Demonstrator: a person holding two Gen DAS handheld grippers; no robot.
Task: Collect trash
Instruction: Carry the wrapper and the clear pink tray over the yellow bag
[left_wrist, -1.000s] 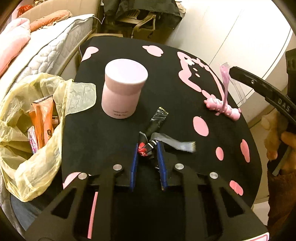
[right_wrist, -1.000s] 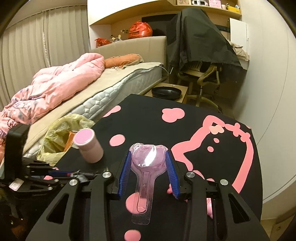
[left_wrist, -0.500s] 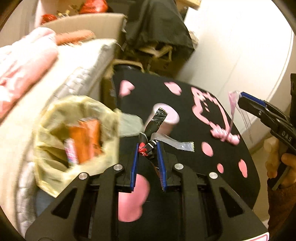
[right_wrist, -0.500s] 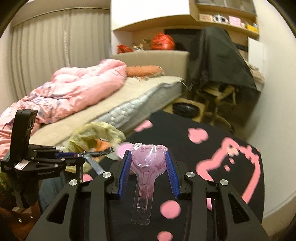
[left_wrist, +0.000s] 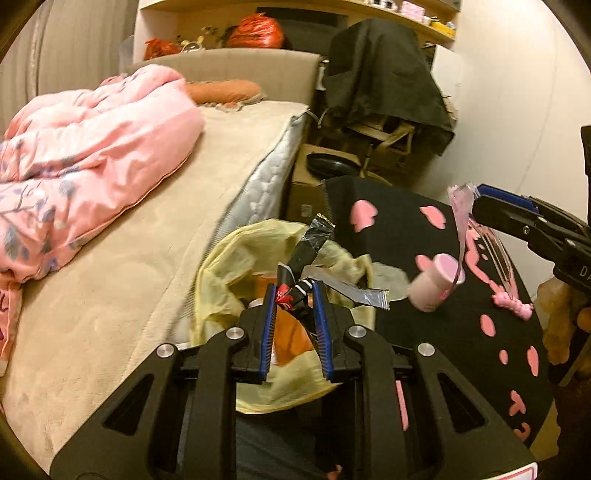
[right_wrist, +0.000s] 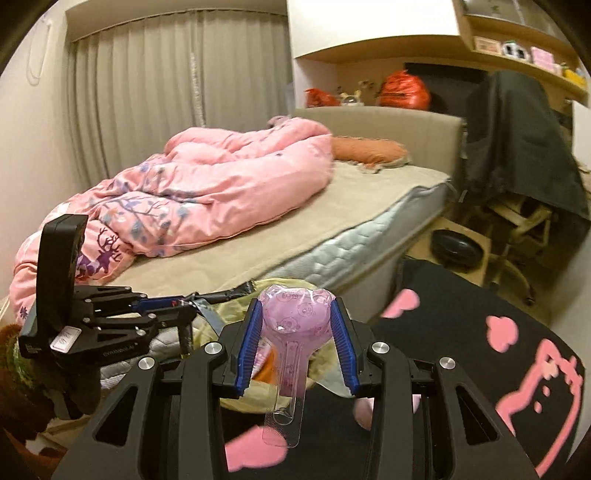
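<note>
My left gripper is shut on a black and silver wrapper and holds it over the open yellow trash bag, which hangs between the bed and the black table. Orange packets lie inside the bag. My right gripper is shut on a clear pink plastic lollipop package, held above the bag's near edge. The left gripper shows at the left of the right wrist view. The right gripper with its package shows at the right of the left wrist view.
A pink lidded jar and a small pink toy stand on the black table with pink shapes. A bed with a pink duvet is on the left. A draped chair stands behind the table.
Both grippers have swung left from over the table toward the yellow bag, each keeping its trash. The left one now holds the wrapper above the bag's opening.
</note>
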